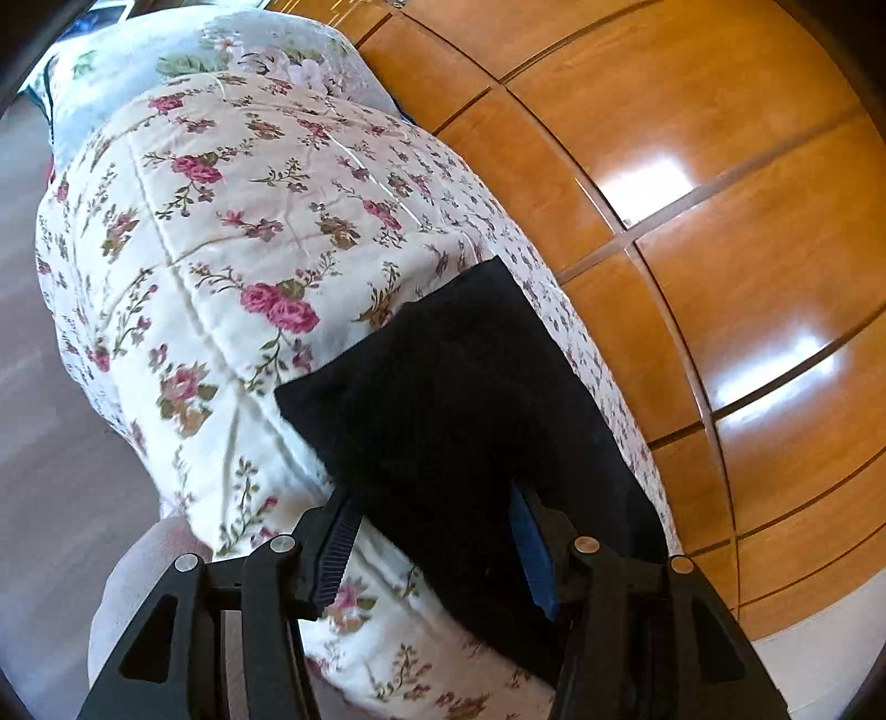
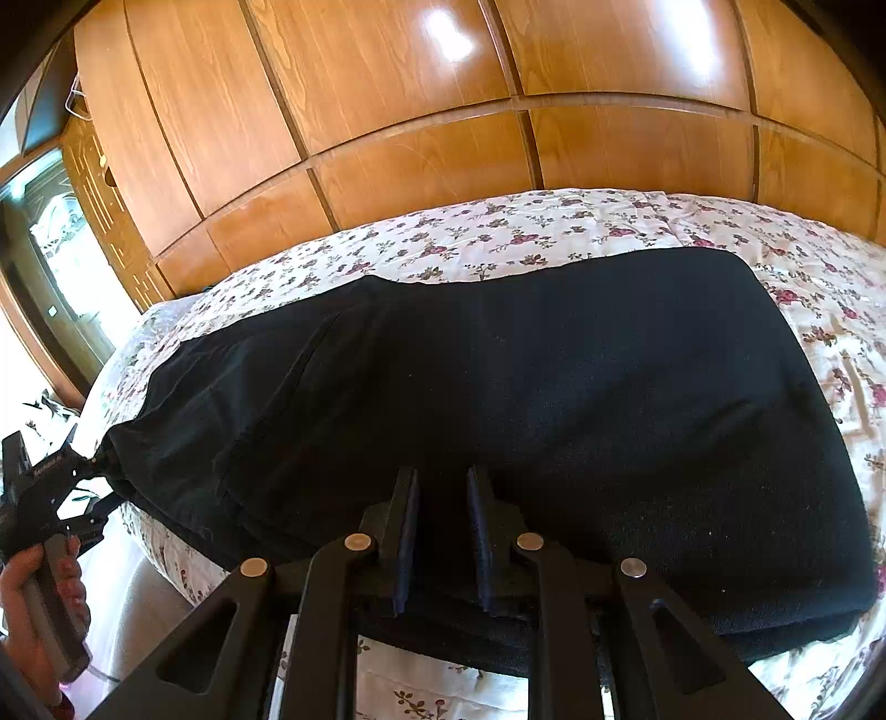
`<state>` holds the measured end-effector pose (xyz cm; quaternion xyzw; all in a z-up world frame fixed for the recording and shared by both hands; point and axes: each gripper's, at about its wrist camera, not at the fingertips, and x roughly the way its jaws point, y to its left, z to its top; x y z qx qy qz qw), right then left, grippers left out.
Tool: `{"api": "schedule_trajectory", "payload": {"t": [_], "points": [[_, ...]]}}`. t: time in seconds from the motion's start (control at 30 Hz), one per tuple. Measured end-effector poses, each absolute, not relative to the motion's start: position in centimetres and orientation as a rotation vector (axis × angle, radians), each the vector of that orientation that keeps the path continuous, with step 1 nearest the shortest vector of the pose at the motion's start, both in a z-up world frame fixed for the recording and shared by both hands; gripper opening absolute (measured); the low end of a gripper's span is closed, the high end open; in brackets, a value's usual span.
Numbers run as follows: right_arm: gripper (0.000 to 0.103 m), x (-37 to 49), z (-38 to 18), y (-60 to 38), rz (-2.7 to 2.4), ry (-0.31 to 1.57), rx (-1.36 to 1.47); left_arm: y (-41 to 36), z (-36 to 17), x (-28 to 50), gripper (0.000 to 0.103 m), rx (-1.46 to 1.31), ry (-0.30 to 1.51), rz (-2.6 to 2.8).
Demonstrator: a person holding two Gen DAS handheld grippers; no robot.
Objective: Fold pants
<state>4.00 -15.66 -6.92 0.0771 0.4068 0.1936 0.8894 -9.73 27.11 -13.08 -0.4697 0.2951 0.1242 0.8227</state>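
Observation:
Black pants (image 2: 498,399) lie folded lengthwise on a floral bedspread (image 2: 554,221), waist end to the left. My right gripper (image 2: 441,531) sits at the near edge of the pants, jaws narrowly apart with black fabric between them. My left gripper (image 1: 432,531) shows in its own view with jaws wide apart around the near end of the pants (image 1: 459,399). In the right wrist view the left gripper (image 2: 94,471) is at the waist end, held by a hand; its fingertips touch the fabric.
A wooden panelled wardrobe (image 2: 415,111) runs along the far side of the bed. A floral pillow (image 1: 221,50) lies at the bed's head. A doorway (image 2: 66,266) is at the left. Floor (image 1: 33,387) lies beside the bed.

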Motion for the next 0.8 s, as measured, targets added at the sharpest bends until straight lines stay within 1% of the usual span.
{"api": "schedule_trajectory", "payload": {"t": [0.2,0.33,0.37,0.4,0.53,0.57,0.6,0.67,0.7,0.77,0.8], "points": [[0.018,4.0,-6.9,-15.7,0.400,0.847,0.165,27.8,-13.3,-9.2,0.053,-1.049,0.594,0.248],[0.019,4.0,-6.9,-15.8,0.402,0.849,0.165,28.3,-13.6,-10.3,0.053,-1.161,0.526,0.208],[0.019,4.1,-6.9,-15.8,0.402,0.850,0.168,28.3,-13.7,-10.8,0.058,-1.175,0.509,0.196],[0.019,4.0,-6.9,-15.8,0.401,0.849,0.171,28.2,-13.9,-11.3,0.069,-1.185,0.480,0.171],[0.019,4.0,-7.0,-15.7,0.399,0.849,0.166,27.7,-13.2,-12.4,0.081,-1.185,0.385,0.085],[0.019,4.0,-6.9,-15.7,0.399,0.849,0.165,27.6,-13.0,-12.4,0.087,-1.188,0.376,0.076],[0.019,4.0,-6.9,-15.6,0.399,0.849,0.166,27.6,-12.9,-12.3,0.088,-1.187,0.382,0.084],[0.019,4.0,-6.9,-15.7,0.398,0.850,0.170,28.1,-12.9,-11.2,0.087,-1.180,0.451,0.155],[0.019,4.0,-6.9,-15.7,0.397,0.851,0.169,28.4,-13.2,-10.7,0.084,-1.194,0.475,0.186],[0.019,4.0,-6.9,-15.7,0.398,0.851,0.168,29.0,-13.6,-10.2,0.078,-1.236,0.482,0.222],[0.019,4.0,-6.9,-15.7,0.398,0.851,0.170,29.2,-13.5,-10.2,0.077,-1.249,0.467,0.230]]}}
